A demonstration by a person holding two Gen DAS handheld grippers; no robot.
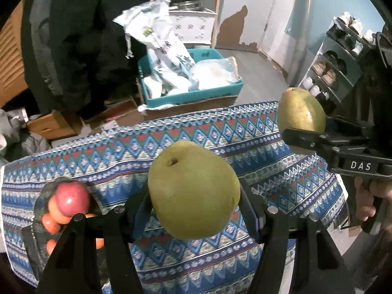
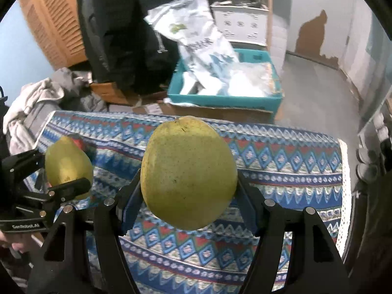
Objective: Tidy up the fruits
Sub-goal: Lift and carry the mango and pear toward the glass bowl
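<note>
patterned cloth (image 1: 171,132) below, plate (image 1: 39,201) of red and orange fruit at left, teal box (image 1: 191,98) beyond — left gripper (image 1: 193,191) clamps a green pear (image 1: 193,188), right gripper (image 2: 188,183) clamps a speckled yellow-green pear (image 2: 188,171), both held clear above the cloth.

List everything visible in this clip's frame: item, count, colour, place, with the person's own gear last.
pears: 2, yellow-green, one in each gripper, held above the table
apple: 1, red, on the plate at the table's left
small fruits: several, orange, same plate
plate: 1, clear, table's left edge
tablecloth: 1, blue patterned, covers the table
box: 1, teal, on the floor beyond, holding bags
shoe rack: 1, dark, far right
left gripper: black, jaws on a pear
right gripper: black, jaws on a pear
</note>
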